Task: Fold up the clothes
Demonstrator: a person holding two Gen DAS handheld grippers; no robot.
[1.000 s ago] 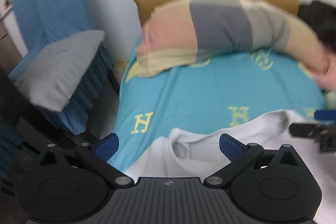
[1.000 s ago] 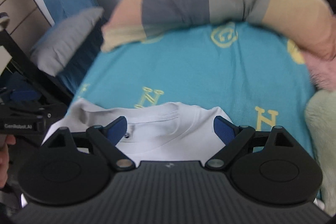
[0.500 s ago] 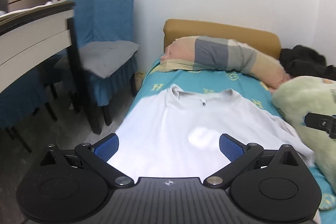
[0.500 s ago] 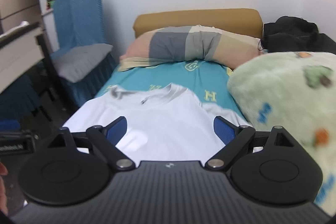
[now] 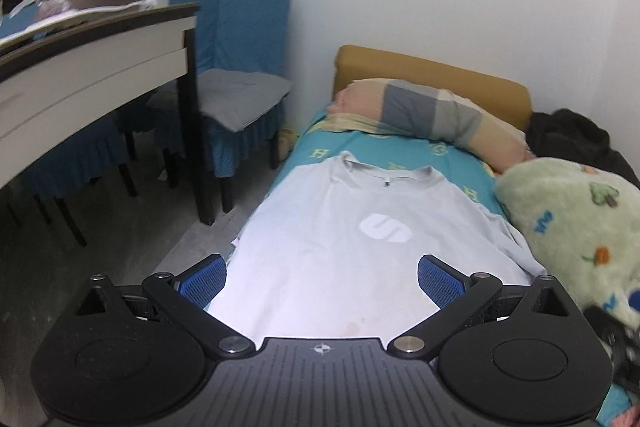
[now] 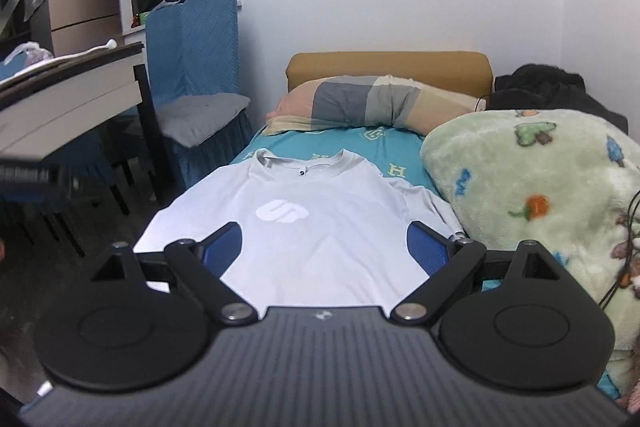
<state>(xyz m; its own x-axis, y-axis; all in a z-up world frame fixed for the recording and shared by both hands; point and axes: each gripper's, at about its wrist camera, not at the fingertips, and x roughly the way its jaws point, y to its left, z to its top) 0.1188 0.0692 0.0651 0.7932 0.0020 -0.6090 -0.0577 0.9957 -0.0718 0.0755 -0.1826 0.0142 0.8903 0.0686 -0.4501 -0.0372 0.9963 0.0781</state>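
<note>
White T-shirt, spread flat and face up on the bed, collar toward the striped pillow. Left tongs and right tongs both gape empty above its hem, beside a green blanket

The teal bedsheet bears yellow letters, an "H" among them.

T-shirt hem hidden behind claw body; blurred left claw at frame edge.
</note>
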